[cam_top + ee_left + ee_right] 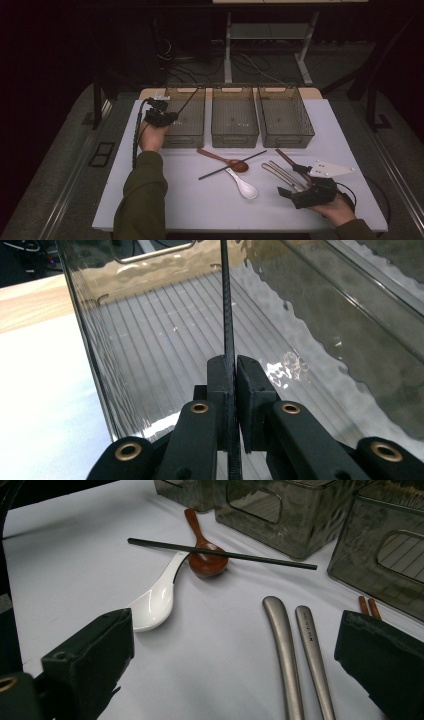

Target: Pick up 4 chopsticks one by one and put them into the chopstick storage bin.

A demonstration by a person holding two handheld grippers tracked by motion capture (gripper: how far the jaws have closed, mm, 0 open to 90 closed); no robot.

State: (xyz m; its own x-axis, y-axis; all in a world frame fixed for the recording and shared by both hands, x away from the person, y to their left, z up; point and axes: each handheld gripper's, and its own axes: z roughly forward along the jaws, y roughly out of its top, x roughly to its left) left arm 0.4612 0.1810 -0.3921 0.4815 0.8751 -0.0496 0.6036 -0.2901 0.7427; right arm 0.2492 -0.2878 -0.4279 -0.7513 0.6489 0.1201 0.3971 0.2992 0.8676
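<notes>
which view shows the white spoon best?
Right gripper view: the white spoon is close, bowl and handle clear, its handle end under the black chopstick. High view shows it small. Left gripper view gives nothing useful on it.

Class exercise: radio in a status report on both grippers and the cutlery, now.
Left gripper shut on black chopstick, over left bin. Right gripper open, above metal handles. Second black chopstick lies across red spoon and white spoon.
</notes>
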